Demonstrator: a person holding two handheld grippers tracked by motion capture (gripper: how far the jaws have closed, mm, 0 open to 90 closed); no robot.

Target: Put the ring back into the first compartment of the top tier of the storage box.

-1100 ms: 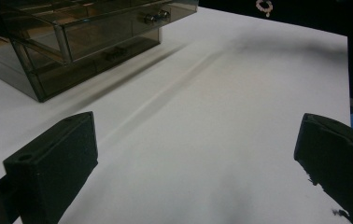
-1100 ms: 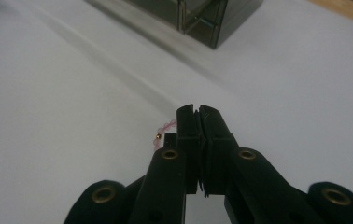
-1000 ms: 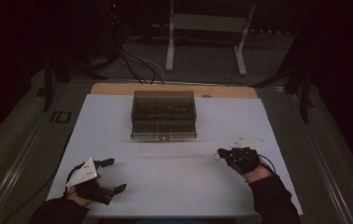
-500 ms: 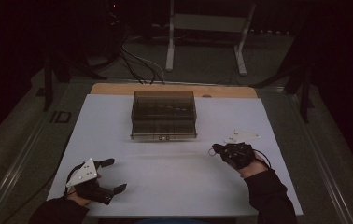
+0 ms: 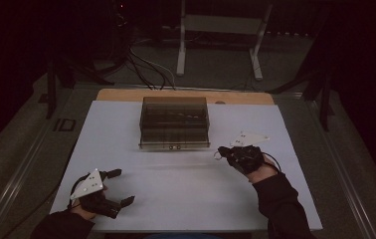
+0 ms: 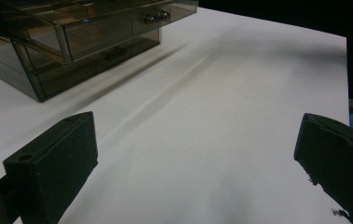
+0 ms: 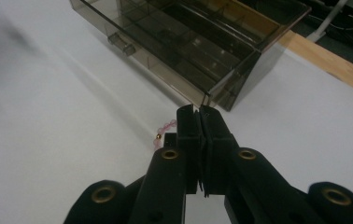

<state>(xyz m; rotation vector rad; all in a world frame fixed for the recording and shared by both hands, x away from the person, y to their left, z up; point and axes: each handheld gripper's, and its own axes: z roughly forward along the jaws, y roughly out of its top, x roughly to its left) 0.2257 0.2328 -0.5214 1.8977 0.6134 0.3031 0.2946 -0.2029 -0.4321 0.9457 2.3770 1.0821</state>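
Note:
A smoky clear drawer box (image 5: 175, 122) stands at the back middle of the white table; its upper drawer (image 6: 109, 28) sticks out past the lower one, and its compartments (image 7: 198, 46) show from above. My right gripper (image 5: 224, 152) hovers just right of the box's front corner, shut on a string of small pink beads (image 7: 165, 128) that hangs off its tips (image 7: 198, 116) as a small loop (image 5: 217, 155). My left gripper (image 5: 121, 187) rests near the front left edge, jaws wide open (image 6: 195, 158) with bare table between them.
The white table top (image 5: 186, 189) ends in a wooden strip (image 5: 126, 94) behind the box. Beyond it are cables and a metal stand (image 5: 216, 30) on the dark floor. The person's dark sleeve (image 5: 280, 199) comes in at the lower right.
My right gripper has risen and moved left toward the box's front right corner, carrying the beads. The left gripper has stayed where it was.

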